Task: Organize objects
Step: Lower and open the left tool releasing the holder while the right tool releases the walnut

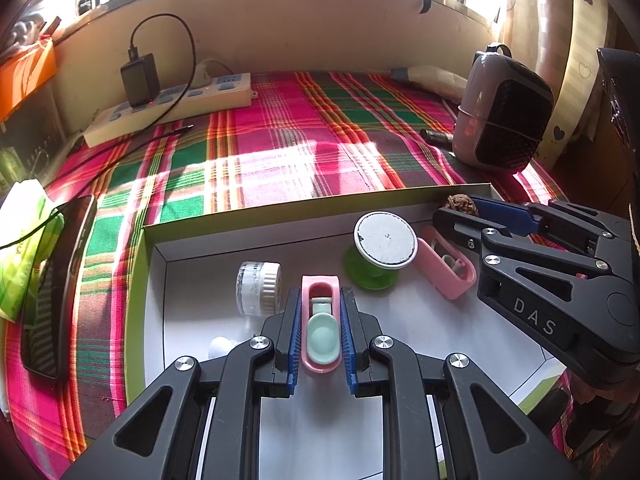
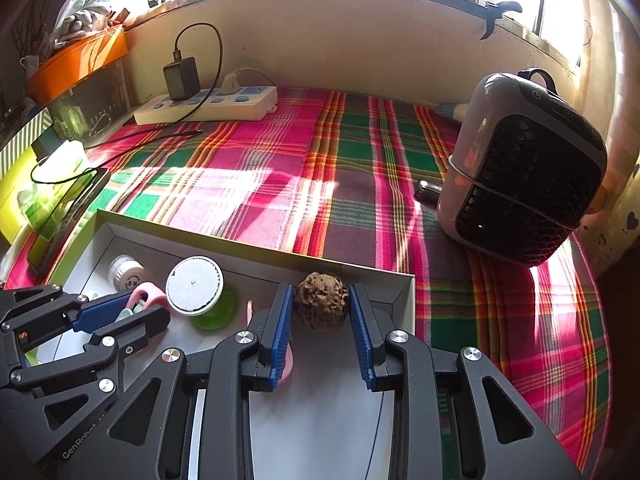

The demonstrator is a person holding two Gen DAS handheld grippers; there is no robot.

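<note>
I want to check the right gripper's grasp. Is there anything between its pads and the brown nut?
Nothing visible. The nut sits directly between the right gripper pads, near the box corner. Small gaps show on both sides, so contact is uncertain.

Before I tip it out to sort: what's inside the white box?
In the box: a small ribbed-cap jar, a white-topped green disc, two pink clips and a brown walnut. The grippers hide the near floor.

Cloth point(image 1: 280, 148) pink-green-orange plaid. Box point(image 1: 280, 210) white inside, rim perhaps green. Near clip point(image 1: 320, 320) pink with mint insert. Walnut point(image 2: 322, 308) brown. Gripper pads point(image 1: 295, 340) blue.
</note>
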